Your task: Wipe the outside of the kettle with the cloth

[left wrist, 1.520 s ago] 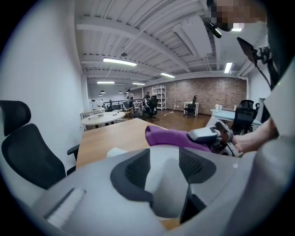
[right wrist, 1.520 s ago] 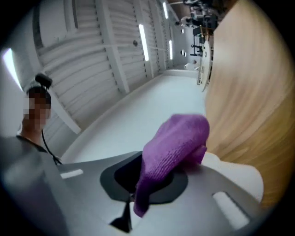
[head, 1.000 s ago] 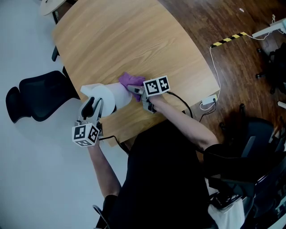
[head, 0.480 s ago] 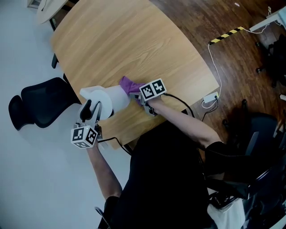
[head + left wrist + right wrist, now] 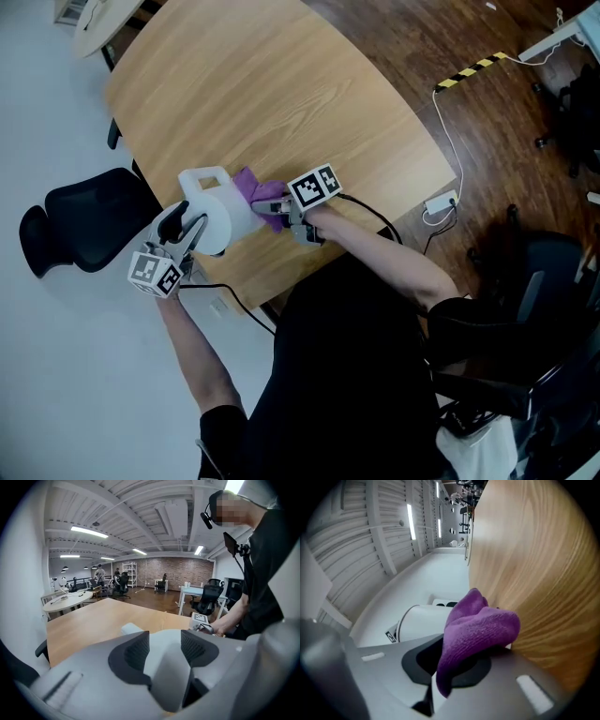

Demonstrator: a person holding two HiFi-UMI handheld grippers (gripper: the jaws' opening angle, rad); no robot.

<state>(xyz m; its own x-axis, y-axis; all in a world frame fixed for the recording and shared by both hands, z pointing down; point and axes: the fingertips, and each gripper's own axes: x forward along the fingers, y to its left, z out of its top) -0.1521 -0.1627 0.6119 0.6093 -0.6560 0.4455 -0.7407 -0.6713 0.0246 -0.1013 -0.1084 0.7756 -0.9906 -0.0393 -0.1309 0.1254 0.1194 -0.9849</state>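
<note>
My left claw (image 5: 161,648) is clamped on the white plastic kettle (image 5: 220,211), I judge to steady it near the front edge of the pale wooden desk (image 5: 281,84) during wiping. My right claw (image 5: 457,660) pinches the bunched purple terry cloth (image 5: 480,627), which lies against the kettle's right flank. The kettle looks smooth, white and rounded, with a squarish part jutting from its far side.

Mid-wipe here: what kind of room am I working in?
Most likely an open-plan office or studio: a large light wooden table, a black swivel office chair beside it, and more desks in front of a red brick back wall under ceiling strip lights.
</note>
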